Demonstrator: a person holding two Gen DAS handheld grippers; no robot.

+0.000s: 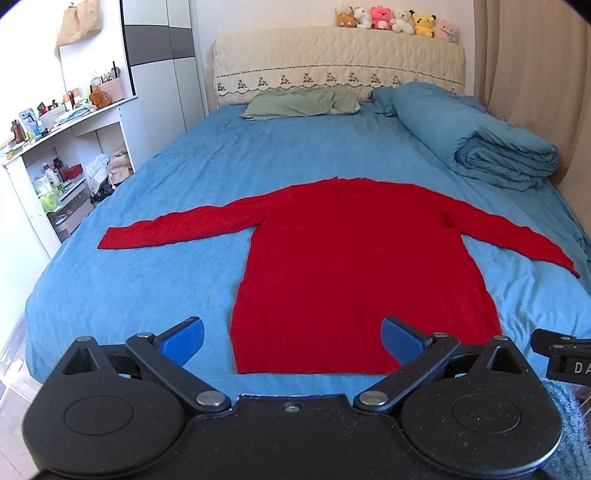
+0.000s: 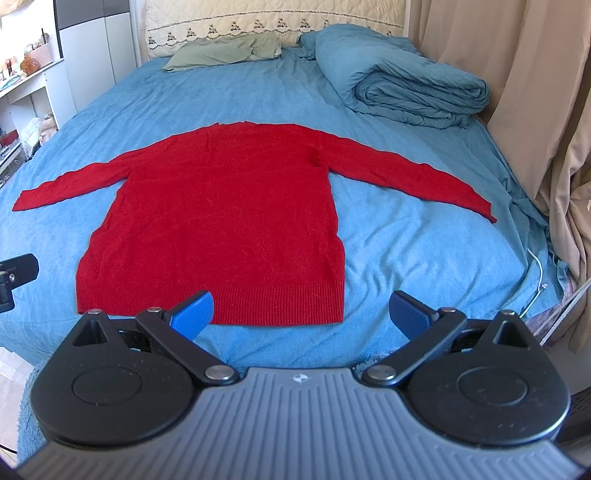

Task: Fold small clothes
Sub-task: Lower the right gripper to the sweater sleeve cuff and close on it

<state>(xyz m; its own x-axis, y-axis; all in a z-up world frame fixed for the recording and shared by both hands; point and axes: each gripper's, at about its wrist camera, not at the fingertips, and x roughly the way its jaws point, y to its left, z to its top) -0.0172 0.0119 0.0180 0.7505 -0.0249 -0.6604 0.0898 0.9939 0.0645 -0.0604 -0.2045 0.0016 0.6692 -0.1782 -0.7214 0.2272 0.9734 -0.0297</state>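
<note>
In the left wrist view, a white shelf unit crowded with bottles and small items fills the left edge of the frame, beside a bed covered in a blue sheet. The red sweater lies flat and unfolded at the centre of the frame, both sleeves stretched out to either side and its ribbed hem toward the lower edge. The left gripper sits at the bottom, its blue-padded fingers spread wide and holding nothing, framing the hem without touching it. A green pillow rests at upper centre below the quilted headboard, which carries a row of plush toys; a rolled blue duvet lies at upper right. In the right wrist view, the sweater occupies the centre-left of the frame, its hem near the lower edge. The right gripper hovers at the bottom with its fingers wide apart and empty, the left finger overlapping the hem in the picture. Beige curtains hang along the right edge.
</note>
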